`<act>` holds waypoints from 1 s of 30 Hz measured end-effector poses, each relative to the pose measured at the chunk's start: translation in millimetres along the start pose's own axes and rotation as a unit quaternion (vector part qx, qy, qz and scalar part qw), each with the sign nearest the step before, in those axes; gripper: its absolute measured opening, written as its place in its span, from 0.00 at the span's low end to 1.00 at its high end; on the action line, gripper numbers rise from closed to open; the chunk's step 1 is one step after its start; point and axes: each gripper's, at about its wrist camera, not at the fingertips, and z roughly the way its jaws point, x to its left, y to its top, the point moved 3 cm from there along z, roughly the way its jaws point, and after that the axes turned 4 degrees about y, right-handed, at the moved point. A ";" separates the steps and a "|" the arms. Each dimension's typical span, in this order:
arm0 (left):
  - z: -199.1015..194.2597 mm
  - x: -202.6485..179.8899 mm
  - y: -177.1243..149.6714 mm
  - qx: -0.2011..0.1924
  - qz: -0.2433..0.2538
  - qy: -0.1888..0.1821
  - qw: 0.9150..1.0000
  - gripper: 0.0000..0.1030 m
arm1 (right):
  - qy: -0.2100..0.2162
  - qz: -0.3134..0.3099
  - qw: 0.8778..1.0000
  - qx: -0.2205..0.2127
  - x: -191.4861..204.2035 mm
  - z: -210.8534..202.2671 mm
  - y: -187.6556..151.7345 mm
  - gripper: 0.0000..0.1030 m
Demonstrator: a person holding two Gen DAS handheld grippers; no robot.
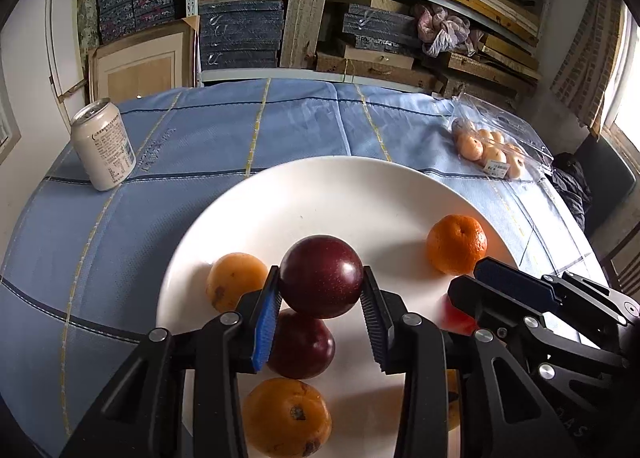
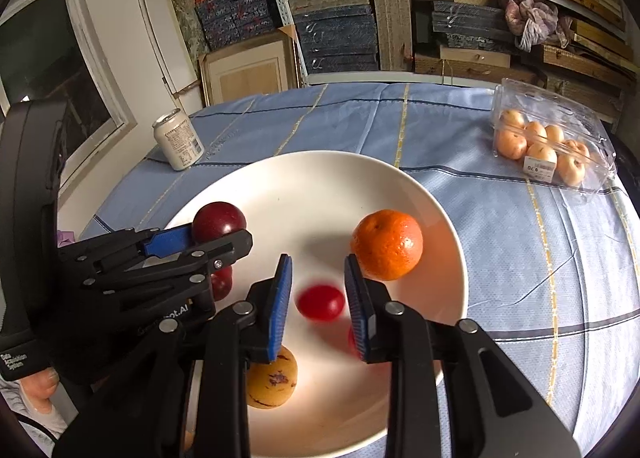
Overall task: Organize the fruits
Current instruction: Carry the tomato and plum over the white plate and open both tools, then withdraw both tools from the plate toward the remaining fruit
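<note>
Over the white plate [image 1: 320, 185], left gripper [image 1: 320, 296] is clamping a dark purple fruit [image 1: 321, 276]. Right gripper [image 2: 318, 300] is standing slightly parted, pads clear of the blurred red tomato [image 2: 320, 302] between them. Risks: tomato rolling off toward the near rim; purple fruit dropping onto its twin [image 1: 302, 348] beneath. Grippers are crowding the near side; far half of the plate, beyond the mandarin [image 2: 387, 245], is offering room.

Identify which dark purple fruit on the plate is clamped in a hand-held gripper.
The upper dark purple fruit, pinched between the left hand-held gripper pads; the other purple fruit lies free on the plate beneath.
</note>
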 end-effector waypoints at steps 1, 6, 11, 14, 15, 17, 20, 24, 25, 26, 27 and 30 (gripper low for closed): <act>-1.2 -0.2 -0.2 -0.002 0.002 0.002 1.000 0.39 | 0.001 0.002 1.000 -0.003 -0.5 -0.5 0.4 0.30; -21.5 3.5 3.0 -0.020 0.003 0.011 1.000 0.39 | -0.001 0.005 0.999 -0.044 1.8 -27.4 9.4 0.31; -69.8 17.7 4.3 -0.047 0.000 0.023 0.999 0.47 | -0.001 -0.012 0.995 -0.103 21.4 -90.1 14.4 0.47; -106.7 26.1 -5.7 -0.072 0.003 0.039 0.997 0.56 | 0.001 -0.025 0.991 -0.129 35.1 -127.5 1.6 0.54; -120.5 28.6 -12.7 -0.080 0.005 0.045 0.996 0.57 | 0.001 -0.027 0.990 -0.137 37.6 -138.5 -5.6 0.58; -140.6 33.9 -30.3 -0.089 0.007 0.056 0.994 0.58 | -0.004 -0.021 0.988 -0.155 38.0 -158.2 -25.9 0.68; -156.0 40.8 -61.2 -0.088 0.000 0.060 0.994 0.66 | -0.010 0.008 0.985 -0.174 28.9 -180.6 -64.7 0.73; -162.8 50.5 -113.2 -0.074 -0.016 0.059 0.995 0.72 | -0.037 0.025 0.984 -0.173 17.7 -189.3 -119.9 0.73; -161.9 51.7 -125.2 -0.070 -0.021 0.059 0.996 0.73 | -0.041 0.024 0.984 -0.169 17.6 -190.1 -128.6 0.73; -160.3 52.2 -132.7 -0.067 -0.025 0.057 0.996 0.73 | -0.042 0.024 0.985 -0.163 16.7 -189.0 -138.7 0.73; -158.2 53.0 -142.4 -0.062 -0.030 0.053 0.996 0.73 | -0.039 0.023 0.987 -0.156 17.3 -188.6 -150.2 0.75; -153.3 53.9 -160.4 -0.056 -0.039 0.047 0.996 0.73 | -0.026 0.015 0.989 -0.148 23.9 -192.8 -170.6 0.82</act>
